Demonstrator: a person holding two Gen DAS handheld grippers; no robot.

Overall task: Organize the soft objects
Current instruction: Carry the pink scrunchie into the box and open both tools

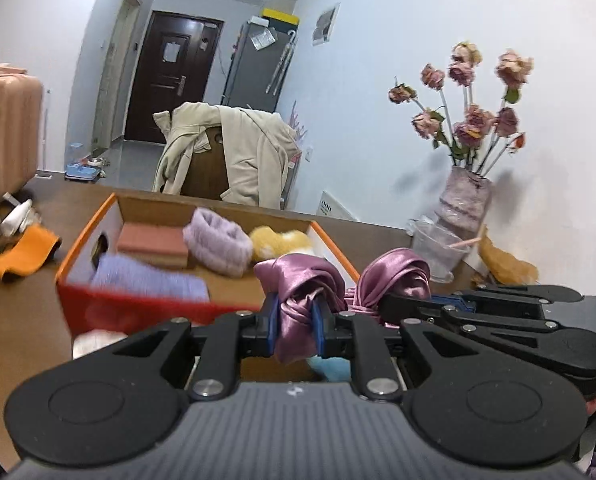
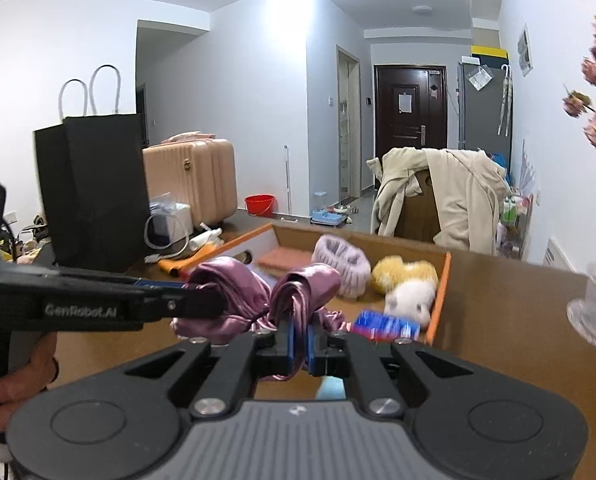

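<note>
Satin cloth, mauve, glossy, bunched into two knots: one knot is pinched between the blue pads of the left gripper, the other knot, at 3 o'clock of the first in the left wrist view, between the pads of the right gripper. Both grippers are pressed together on the fabric, with folds bulging above the fingertips and a tail hanging below.

Pose: both grippers point slightly downward, side by side and near each other; the right gripper enters the left wrist view from 3 o'clock, the left enters the right wrist view from 9 o'clock, its handle held by a hand at 8 o'clock.

Cardboard box, orange-edged, lies just beyond the cloth at 12 o'clock, on a brown table. Contents: lilac fuzzy band, yellow plush toy, pink pad, lavender knit piece.

Vase of dried roses stands at 2 o'clock.
</note>
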